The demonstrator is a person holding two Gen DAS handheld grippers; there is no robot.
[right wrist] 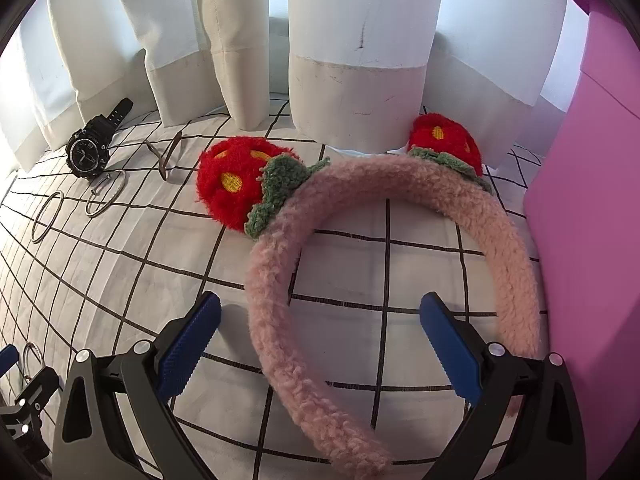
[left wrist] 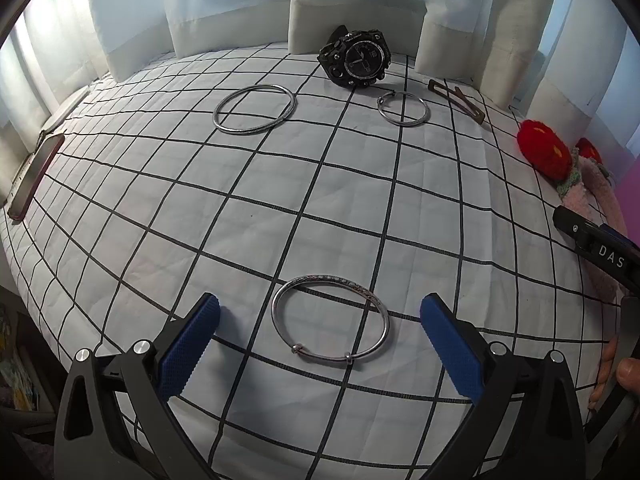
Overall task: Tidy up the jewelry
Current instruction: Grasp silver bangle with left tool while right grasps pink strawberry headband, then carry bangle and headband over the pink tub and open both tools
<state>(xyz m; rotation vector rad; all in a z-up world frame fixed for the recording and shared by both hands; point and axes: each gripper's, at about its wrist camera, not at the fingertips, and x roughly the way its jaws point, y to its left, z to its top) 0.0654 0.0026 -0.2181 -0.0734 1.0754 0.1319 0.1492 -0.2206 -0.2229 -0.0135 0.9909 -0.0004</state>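
Two grippers, both spread wide and empty. Left gripper poised astride silver bangle, flat on checked bedcover, pads clear of the rim, presumably ready to pinch. Right gripper straddling one arm of pink plush headband, beside pink box, likely its destination. Watch and two more rings parked near curtain.
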